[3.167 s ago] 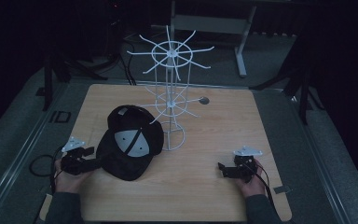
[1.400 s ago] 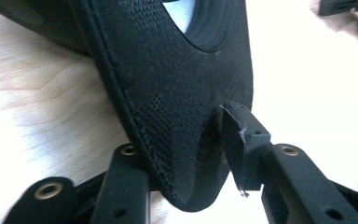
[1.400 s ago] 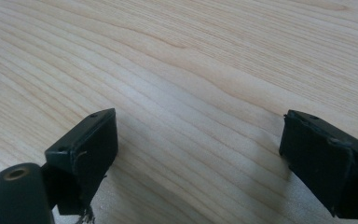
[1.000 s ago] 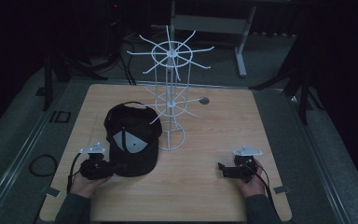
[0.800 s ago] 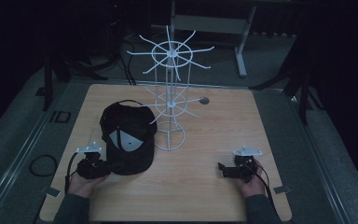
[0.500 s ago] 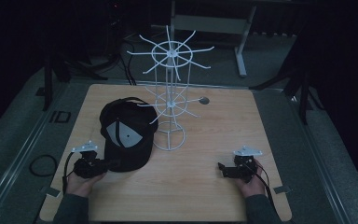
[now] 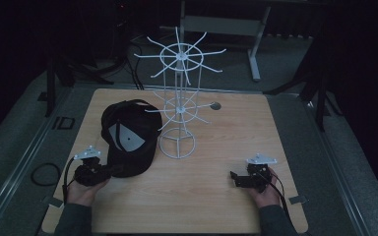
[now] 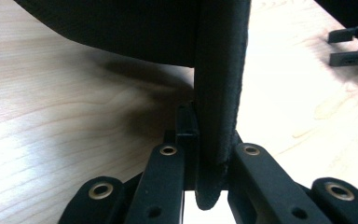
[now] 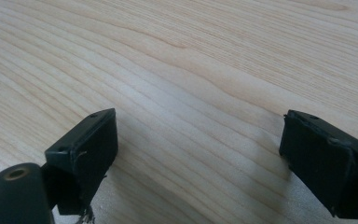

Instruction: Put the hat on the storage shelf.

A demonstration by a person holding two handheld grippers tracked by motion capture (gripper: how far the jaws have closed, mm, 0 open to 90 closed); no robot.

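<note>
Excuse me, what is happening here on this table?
A person works at a wooden table with a claw in each hand. The left claw is shut on the brim of a black cap, which sits next to a white wire rack. The right claw rests open on the table, apart from both, with nothing between its jaws.

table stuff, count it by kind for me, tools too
black cap: 1
white wire rack: 1
tools: 2, the left tool shut on the cap's brim, the right tool open over the table
total: 4
</note>
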